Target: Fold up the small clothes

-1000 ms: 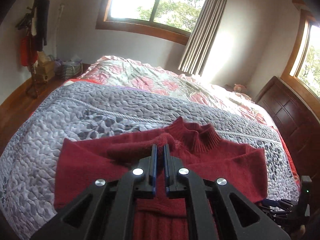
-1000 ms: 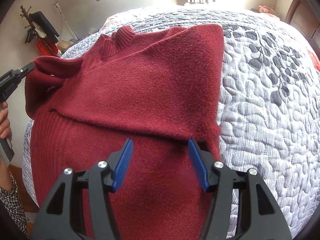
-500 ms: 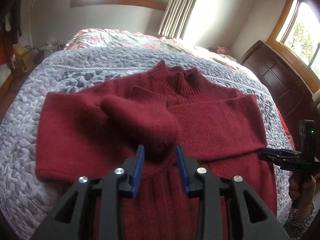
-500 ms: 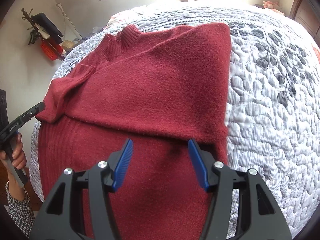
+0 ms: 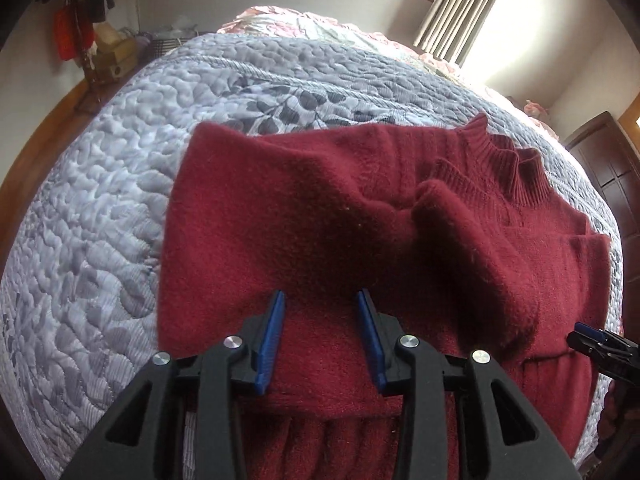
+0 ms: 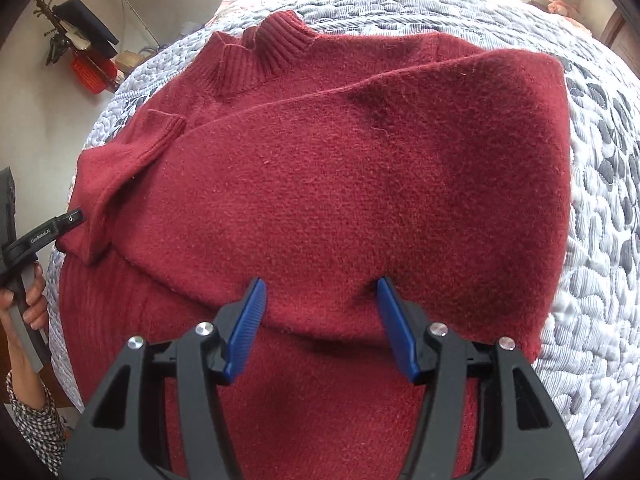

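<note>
Left wrist view: both sleeves lying folded across the sweater [image 5: 304, 216], left gripper [image 5: 320, 336] and right gripper [image 6: 320, 320] are hovering wide-jawed and empty, the hem fold likely coming next.

A grey quilted bedspread with a dark leaf print [image 5: 100, 208] covers the bed, a pink floral quilt [image 5: 288, 24] lying at its far end. Striped beige curtains [image 5: 460, 4] hang beside a sunlit wall. A coat stand hung with dark and red items [image 6: 76, 48] occupies the corner near a dark wooden panelled cabinet [image 5: 608, 160].
</note>
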`<act>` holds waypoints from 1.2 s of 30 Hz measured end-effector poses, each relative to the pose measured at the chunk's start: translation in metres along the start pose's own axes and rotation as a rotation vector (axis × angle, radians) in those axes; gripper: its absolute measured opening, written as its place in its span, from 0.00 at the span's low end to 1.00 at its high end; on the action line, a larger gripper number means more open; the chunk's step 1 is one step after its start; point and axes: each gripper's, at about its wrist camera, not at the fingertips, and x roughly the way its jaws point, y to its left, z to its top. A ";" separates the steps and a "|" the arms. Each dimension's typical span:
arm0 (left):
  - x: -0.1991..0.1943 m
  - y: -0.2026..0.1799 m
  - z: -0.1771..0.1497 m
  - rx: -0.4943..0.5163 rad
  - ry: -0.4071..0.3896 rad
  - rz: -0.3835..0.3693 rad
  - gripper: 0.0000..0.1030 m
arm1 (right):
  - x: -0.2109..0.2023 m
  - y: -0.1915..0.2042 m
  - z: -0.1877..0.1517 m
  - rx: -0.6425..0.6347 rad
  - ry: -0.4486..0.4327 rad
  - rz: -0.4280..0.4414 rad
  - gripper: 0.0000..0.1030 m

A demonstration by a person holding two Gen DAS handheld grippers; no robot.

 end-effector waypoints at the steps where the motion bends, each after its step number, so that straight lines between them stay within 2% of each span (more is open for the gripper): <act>1: 0.000 0.000 0.000 0.000 -0.001 -0.004 0.36 | -0.003 0.003 0.003 -0.007 -0.006 -0.005 0.58; 6: 0.000 0.001 0.003 0.002 0.001 -0.021 0.36 | -0.006 0.031 0.034 -0.037 -0.018 0.032 0.57; 10: 0.002 0.005 0.004 -0.005 0.005 -0.030 0.36 | 0.018 0.063 0.070 -0.056 0.024 0.088 0.56; 14: 0.002 0.007 0.005 -0.002 0.006 -0.031 0.36 | 0.040 0.085 0.098 -0.047 0.042 0.099 0.57; 18: 0.004 0.008 0.005 -0.002 0.008 -0.030 0.36 | 0.052 0.098 0.116 -0.022 0.049 0.114 0.57; 23: 0.006 0.008 0.005 -0.003 0.000 -0.031 0.36 | 0.048 0.109 0.130 -0.021 0.035 0.181 0.54; 26: 0.007 0.009 0.005 -0.008 -0.005 -0.033 0.37 | 0.065 0.114 0.139 -0.010 0.090 0.166 0.53; 28: 0.007 0.010 0.004 -0.013 -0.007 -0.035 0.37 | 0.079 0.117 0.142 0.004 0.118 0.194 0.42; 30: 0.007 0.011 0.004 -0.018 -0.008 -0.040 0.37 | 0.086 0.119 0.143 0.004 0.116 0.210 0.16; 32: 0.007 0.013 0.004 -0.029 -0.007 -0.048 0.37 | 0.081 0.117 0.140 0.007 0.088 0.227 0.10; 34: 0.007 0.014 0.004 -0.038 -0.007 -0.054 0.37 | 0.068 0.112 0.135 0.006 0.037 0.263 0.09; 36: 0.006 0.014 0.004 -0.040 -0.015 -0.053 0.37 | 0.043 0.104 0.127 -0.009 -0.036 0.264 0.09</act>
